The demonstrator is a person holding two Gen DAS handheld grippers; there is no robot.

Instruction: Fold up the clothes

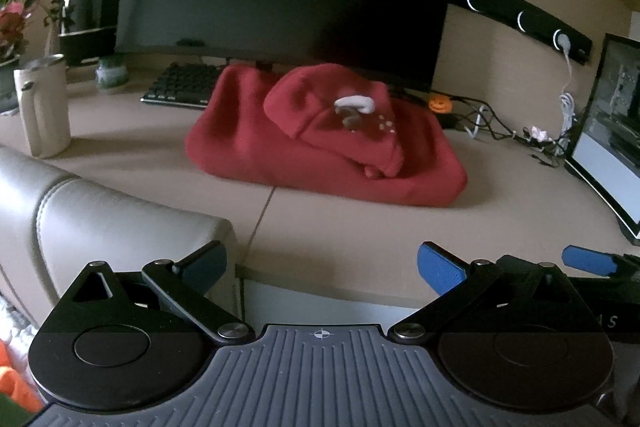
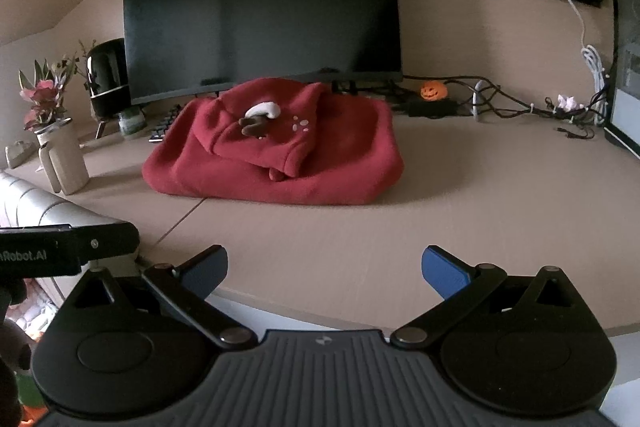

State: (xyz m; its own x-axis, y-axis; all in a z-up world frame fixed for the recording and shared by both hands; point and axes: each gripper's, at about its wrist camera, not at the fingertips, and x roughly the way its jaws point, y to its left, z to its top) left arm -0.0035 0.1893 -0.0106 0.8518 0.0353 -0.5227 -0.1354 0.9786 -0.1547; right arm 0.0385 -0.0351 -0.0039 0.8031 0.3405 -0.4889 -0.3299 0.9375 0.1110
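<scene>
**Red fleece hoodie sits folded mid-desk, both grippers empty at the near edge**

Going left to right along the desk (image 2: pixel 440 187): a beige mug (image 1: pixel 42 107) stands near the left edge, with a vase of flowers (image 2: pixel 46 99) and a black speaker (image 2: pixel 108 79) behind it toward the back left corner. A keyboard (image 1: pixel 180 87) lies under the large dark monitor (image 2: pixel 260 7) at the back edge.

The red hoodie (image 2: pixel 276 147) rests in the middle of the desk, just in front of the monitor and overlapping the keyboard's right end. It looks already folded into a thick bundle, the hood laid on top with a white-and-brown appliqué and small pale dots. The cloth reads as soft, bulky fleece: light, limp, not slippery, likely to slump or spring open if lifted by one point. A sound grip would be two pinches on the near folded edge, one near each corner, deep enough to catch all layers.

Further right, an orange pumpkin figure (image 2: pixel 433 90) and tangled cables (image 2: pixel 500 99) sit by the back edge; a second screen (image 1: pixel 608 147) stands at the right edge.

The left gripper (image 1: pixel 320 267) and right gripper (image 2: pixel 324 267) hover over the near edge, well apart from the hoodie, fingers spread wide, holding nothing.

Readable writing: "nRobot.AI" on the left gripper's side in the right wrist view; "A S" faintly in the left wrist view.
</scene>
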